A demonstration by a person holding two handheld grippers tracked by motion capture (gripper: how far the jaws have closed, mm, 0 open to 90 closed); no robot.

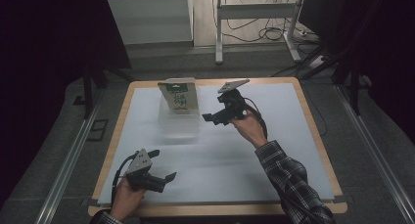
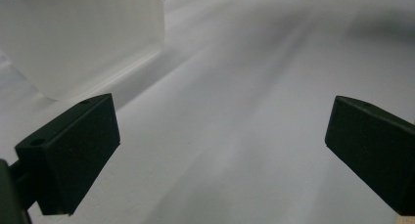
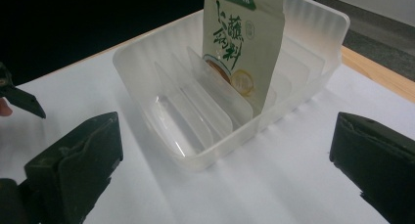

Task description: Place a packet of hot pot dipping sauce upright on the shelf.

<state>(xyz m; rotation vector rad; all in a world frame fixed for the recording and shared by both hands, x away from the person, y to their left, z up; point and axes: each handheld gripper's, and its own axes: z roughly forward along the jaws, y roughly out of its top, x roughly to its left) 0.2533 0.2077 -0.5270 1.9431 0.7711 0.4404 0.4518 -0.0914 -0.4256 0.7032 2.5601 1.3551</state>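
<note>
My right gripper (image 1: 211, 117) hovers beside the clear divider bin (image 3: 195, 158), fingers spread, empty. Green-white pouch (image 3: 243, 43) stands upright in a rear slot. Left gripper (image 1: 169, 177) sits low near worktop (image 1: 235, 160) front, fingers apart. Prob. between placements; next needs another item.

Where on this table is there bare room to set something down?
The white sheet is bare between the left gripper and the sleeve, and also left of the clear rack. It is crowded mid-table, where the right gripper sits close beside the rack holding the upright packet.
</note>
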